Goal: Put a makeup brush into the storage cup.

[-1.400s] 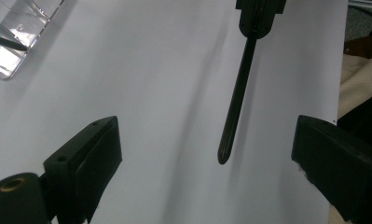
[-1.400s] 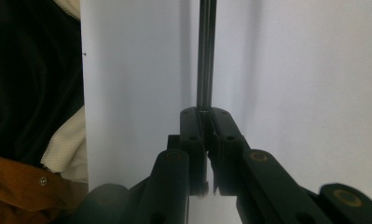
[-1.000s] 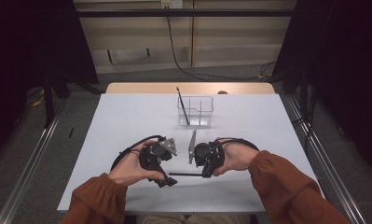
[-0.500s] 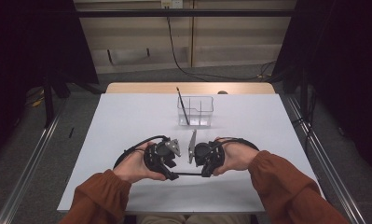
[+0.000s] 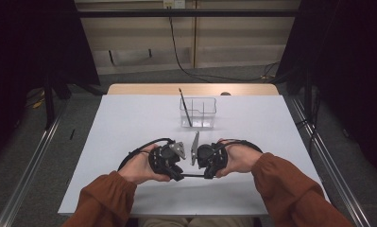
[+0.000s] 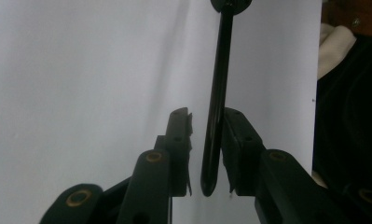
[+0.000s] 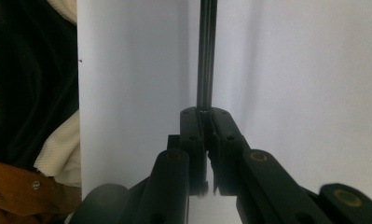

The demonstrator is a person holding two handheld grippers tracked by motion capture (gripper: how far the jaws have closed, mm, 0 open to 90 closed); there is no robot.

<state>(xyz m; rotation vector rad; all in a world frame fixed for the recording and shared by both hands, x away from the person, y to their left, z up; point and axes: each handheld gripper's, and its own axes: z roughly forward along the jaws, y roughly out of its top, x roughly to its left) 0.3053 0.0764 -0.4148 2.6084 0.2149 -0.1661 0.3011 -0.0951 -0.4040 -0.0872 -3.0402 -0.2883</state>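
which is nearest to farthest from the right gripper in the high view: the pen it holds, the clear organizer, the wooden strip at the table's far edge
1. Pen: in the right gripper, near edge, in front of the person.
2. Organizer: beyond the hands, mid-table, with another pen standing in it.
3. Wooden strip: far edge of the table.

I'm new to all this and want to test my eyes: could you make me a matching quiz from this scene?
Things:
1. left gripper
2. right gripper
3. clear organizer
4. black pen

States:
A. stands at the table's far side, a dark stick in it
B. jaws open around the pen's end
C. spans between both grippers
D. clamped on the pen

Pairs: 1-B, 2-D, 3-A, 4-C
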